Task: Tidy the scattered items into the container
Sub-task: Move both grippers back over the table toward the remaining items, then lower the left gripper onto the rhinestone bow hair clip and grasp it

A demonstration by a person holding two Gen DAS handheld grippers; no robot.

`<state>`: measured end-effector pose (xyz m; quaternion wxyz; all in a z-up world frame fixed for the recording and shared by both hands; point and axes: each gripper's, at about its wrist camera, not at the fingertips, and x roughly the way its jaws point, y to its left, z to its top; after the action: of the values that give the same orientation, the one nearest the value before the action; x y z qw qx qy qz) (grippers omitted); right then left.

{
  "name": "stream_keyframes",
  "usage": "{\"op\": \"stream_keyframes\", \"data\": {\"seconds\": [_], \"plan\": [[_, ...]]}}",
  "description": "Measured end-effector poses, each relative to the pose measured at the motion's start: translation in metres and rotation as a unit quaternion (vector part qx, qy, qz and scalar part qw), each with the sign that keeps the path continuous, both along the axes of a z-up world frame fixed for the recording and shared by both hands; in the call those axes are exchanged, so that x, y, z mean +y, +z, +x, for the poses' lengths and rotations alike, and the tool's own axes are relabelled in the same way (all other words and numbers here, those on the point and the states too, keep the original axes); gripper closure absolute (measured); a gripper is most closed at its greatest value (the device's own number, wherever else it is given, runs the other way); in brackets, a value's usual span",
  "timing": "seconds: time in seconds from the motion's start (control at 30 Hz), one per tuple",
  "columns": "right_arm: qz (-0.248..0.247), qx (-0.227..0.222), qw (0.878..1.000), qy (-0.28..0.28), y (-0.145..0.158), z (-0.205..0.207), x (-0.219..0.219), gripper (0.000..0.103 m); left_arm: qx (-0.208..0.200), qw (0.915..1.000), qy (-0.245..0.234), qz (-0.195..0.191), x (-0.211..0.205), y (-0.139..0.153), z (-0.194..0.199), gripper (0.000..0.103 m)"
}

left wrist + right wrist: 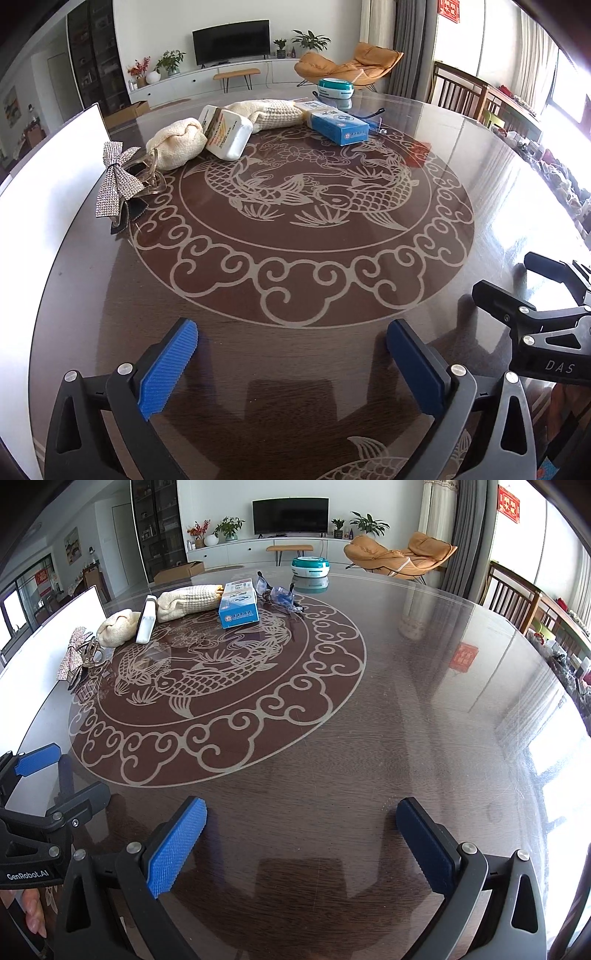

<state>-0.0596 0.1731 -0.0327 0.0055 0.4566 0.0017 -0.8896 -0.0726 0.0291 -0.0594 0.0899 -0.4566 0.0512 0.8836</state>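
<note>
Scattered items (258,125) well beyond open hand-held grippers (291,354)

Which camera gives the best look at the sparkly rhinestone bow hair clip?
The left wrist view: the sparkly rhinestone bow hair clip sits large at the table's left edge, bow loops and clear claw plainly visible. In the right wrist view the clip is smaller, farther off and seen edge-on, so its shape is harder to read.
</note>
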Motion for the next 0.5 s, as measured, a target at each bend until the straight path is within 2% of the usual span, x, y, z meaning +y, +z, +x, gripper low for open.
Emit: {"op": "stream_keyframes", "data": {"seconds": [0.23, 0.5], "plan": [[0.0, 0.0, 1.0, 0.0, 0.0, 0.0, 0.0, 0.0, 0.0, 1.0, 0.003, 0.0, -0.001, 0.001, 0.001, 0.0], [0.0, 0.0, 1.0, 0.0, 0.0, 0.0, 0.0, 0.0, -0.001, 0.9984, 0.056, 0.0, -0.034, 0.001, -0.009, 0.0]]}}
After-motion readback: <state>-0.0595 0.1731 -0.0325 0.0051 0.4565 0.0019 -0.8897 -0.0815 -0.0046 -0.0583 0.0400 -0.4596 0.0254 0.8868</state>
